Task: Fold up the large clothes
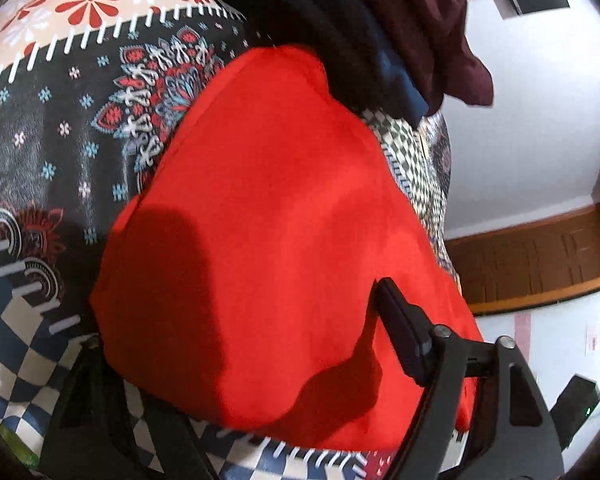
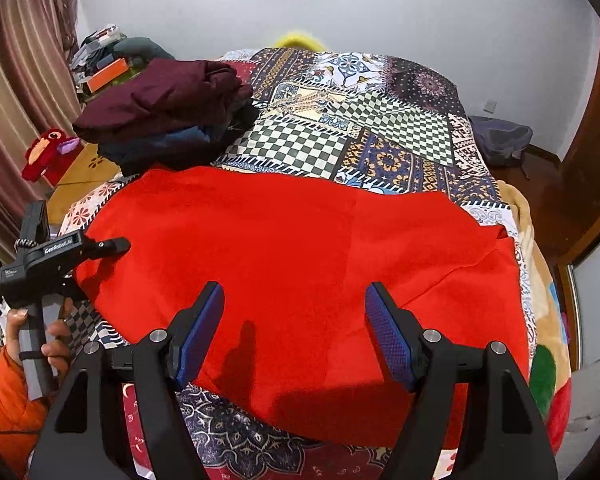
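A large red garment (image 2: 300,264) lies spread flat on the patterned bedspread (image 2: 380,128). It also fills the left wrist view (image 1: 268,216). My right gripper (image 2: 294,332) hovers open above the garment's near edge, holding nothing. My left gripper (image 2: 112,246) sits at the garment's left edge, held in a hand. In the left wrist view one finger (image 1: 400,328) shows above the cloth; the other is hidden under the red fabric, so I cannot tell whether it grips.
A pile of dark maroon and blue clothes (image 2: 168,108) lies at the bed's far left, also in the left wrist view (image 1: 420,20). A red plush toy (image 2: 48,152) and clutter stand left of the bed. A wooden door (image 2: 596,168) is on the right.
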